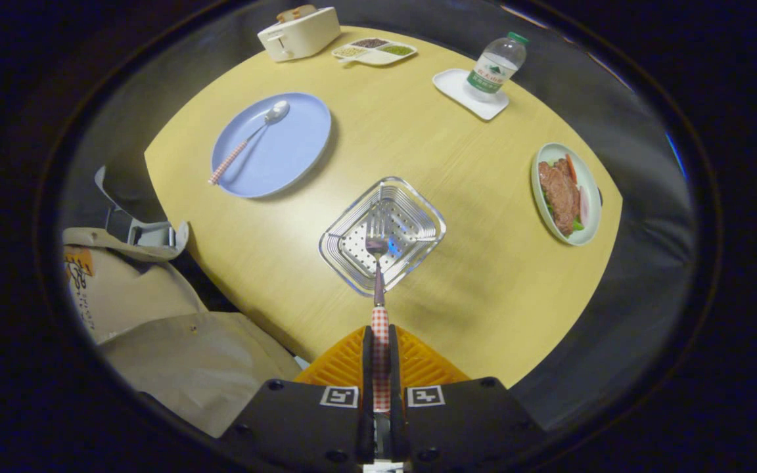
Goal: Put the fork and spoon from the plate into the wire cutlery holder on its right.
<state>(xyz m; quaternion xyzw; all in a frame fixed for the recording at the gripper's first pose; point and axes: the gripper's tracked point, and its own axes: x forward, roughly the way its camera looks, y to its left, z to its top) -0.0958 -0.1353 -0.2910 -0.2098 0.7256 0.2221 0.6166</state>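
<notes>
Fork (377, 263) handle partly hidden in closed gripper (380, 341), over holder (382, 234).

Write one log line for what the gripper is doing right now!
gripper: shut on fork handle | fork tines: over wire cutlery holder | spoon: on blue plate | step: drop fork

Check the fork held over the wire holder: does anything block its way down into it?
Nothing visible does. The gripper is shut on the fork by its checked handle, tines pointing into the open wire cutlery holder just ahead. The spoon lies on the blue plate, apart.
</notes>
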